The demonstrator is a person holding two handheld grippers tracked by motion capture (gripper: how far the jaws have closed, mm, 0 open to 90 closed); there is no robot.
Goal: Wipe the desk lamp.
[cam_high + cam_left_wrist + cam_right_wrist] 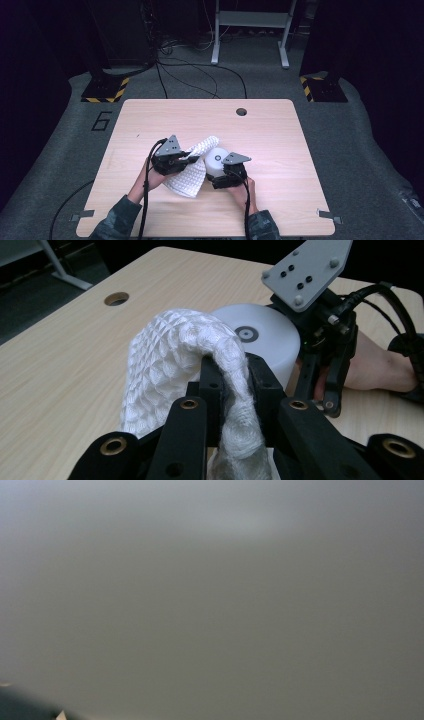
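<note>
A: Any writing? A dark "6" (pixel 102 121) on the grey floor (pixel 60 130), left of the table (pixel 270 150). Nothing legible on the things themselves.

B: On the white tub (pixel 270 340), just a small grey ring mark on top; no brand readable.

A: Lying where? Near the table's middle, on its side, the cloth (pixel 185 355) touching it at the left.

B: Left gripper (pixel 172 156): held in the left hand, pointing toward the tub, clamped tight on a fold of the white waffle cloth.

A: Right gripper (pixel 227 172): gripped from below by the right hand, pressed up against the tub. Open or closed? Cannot tell; up close, a blurred grey surface.
</note>
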